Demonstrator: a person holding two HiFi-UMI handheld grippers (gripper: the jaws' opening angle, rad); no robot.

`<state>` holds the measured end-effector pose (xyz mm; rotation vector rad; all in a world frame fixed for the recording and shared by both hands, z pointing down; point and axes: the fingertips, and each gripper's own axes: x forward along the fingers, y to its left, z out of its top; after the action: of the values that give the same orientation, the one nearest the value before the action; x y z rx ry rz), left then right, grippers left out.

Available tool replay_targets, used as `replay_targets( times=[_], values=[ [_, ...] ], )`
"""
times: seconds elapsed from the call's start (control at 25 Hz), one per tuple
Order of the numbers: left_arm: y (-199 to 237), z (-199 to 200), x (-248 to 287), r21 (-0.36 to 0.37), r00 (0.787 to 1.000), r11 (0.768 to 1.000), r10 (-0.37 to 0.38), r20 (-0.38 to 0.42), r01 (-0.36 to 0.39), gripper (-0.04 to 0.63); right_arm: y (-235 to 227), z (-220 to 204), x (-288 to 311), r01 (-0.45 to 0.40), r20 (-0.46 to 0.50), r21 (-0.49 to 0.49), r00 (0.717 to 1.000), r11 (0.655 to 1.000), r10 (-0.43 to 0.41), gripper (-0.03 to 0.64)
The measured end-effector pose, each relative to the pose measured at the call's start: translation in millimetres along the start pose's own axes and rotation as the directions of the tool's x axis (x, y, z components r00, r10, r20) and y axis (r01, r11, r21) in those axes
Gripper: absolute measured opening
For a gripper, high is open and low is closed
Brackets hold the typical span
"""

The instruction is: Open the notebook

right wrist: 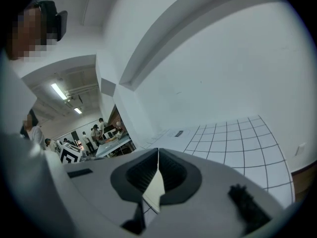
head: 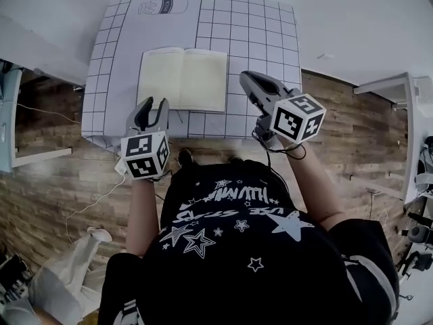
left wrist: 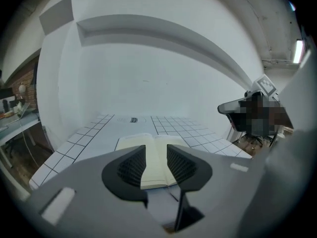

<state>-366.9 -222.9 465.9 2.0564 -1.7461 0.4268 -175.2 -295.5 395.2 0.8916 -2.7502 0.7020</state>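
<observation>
The notebook (head: 183,78) lies open and flat on the white grid-marked table (head: 270,32), showing two blank cream pages. My left gripper (head: 155,103) hovers over the table's near edge, just in front of the notebook's left page, open with nothing between its fingers. In the left gripper view the notebook (left wrist: 132,143) shows beyond the parted left gripper (left wrist: 156,149). My right gripper (head: 247,78) hangs beside the notebook's right edge, its jaws together and empty. In the right gripper view the right gripper (right wrist: 158,153) is shut, and a notebook corner (right wrist: 156,190) shows below the tips.
A printed cup drawing (head: 162,7) marks the mat's far left. Wooden floor (head: 61,181) surrounds the table, with white furniture at the left (head: 13,120) and right (head: 406,114). Several people (right wrist: 94,133) stand far off in the right gripper view.
</observation>
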Motion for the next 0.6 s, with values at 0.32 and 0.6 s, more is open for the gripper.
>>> replay_targets(
  times=[0.32, 0.6],
  values=[
    [-59, 1, -27, -0.039, 0.990, 0.990, 0.137, 0.035, -0.136, 0.118, -21, 12, -36, -0.140, 0.007, -0.031, 0.990, 0.990, 0.140, 0.017],
    [-108, 5, -54, -0.090, 0.966, 0.965, 0.252, 0.064, -0.245, 0.101, -34, 11, -76, -0.256, -0.016, -0.041, 0.967, 0.966, 0.255, 0.017]
  ],
)
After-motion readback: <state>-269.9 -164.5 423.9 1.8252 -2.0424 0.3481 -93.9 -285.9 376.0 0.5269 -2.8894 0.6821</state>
